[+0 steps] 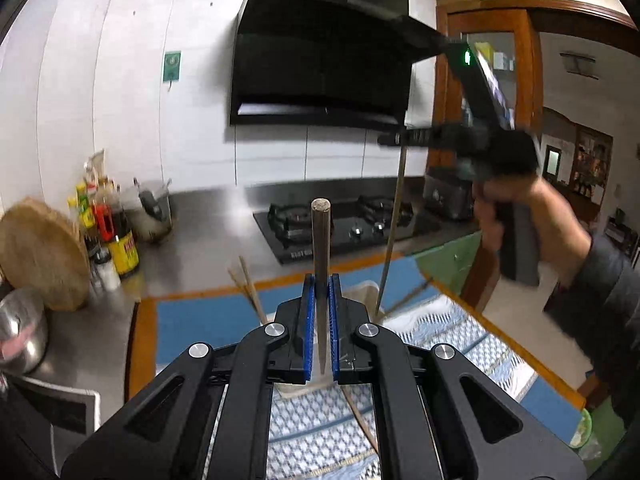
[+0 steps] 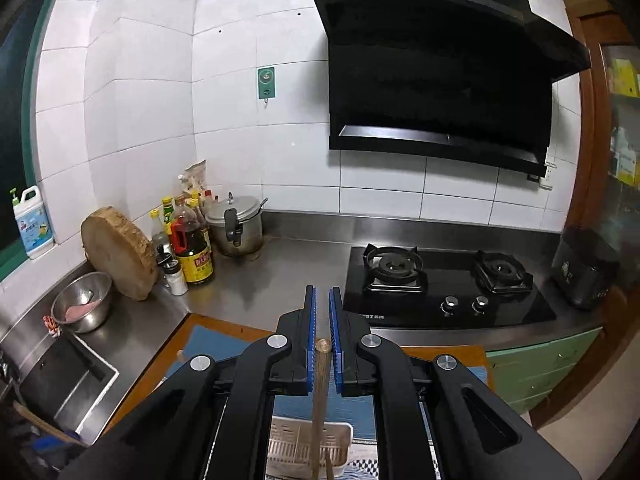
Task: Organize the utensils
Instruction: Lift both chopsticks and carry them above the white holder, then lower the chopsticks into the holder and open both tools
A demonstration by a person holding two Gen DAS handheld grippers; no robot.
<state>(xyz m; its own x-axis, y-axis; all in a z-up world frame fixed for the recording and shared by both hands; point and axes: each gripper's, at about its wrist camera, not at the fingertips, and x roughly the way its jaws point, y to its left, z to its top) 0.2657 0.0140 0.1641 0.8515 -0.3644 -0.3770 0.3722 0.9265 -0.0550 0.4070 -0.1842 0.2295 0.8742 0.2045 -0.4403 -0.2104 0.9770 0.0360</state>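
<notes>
Each gripper held one wooden chopstick upright above the white slotted utensil basket (image 2: 308,446) on the blue mat. The left gripper (image 1: 321,328) was clamped on its chopstick (image 1: 321,240); the right gripper (image 2: 322,344) gripped its chopstick (image 2: 320,400) near the top end. To finish well, I judged each stick should be lowered straight, tip first, into the basket before the jaws let go.

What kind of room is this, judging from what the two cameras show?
Most likely a home kitchen. A two-burner gas hob is set into a steel counter, a black extractor hood hangs on the tiled wall above it, and sauce bottles and a pressure cooker stand in the corner.
</notes>
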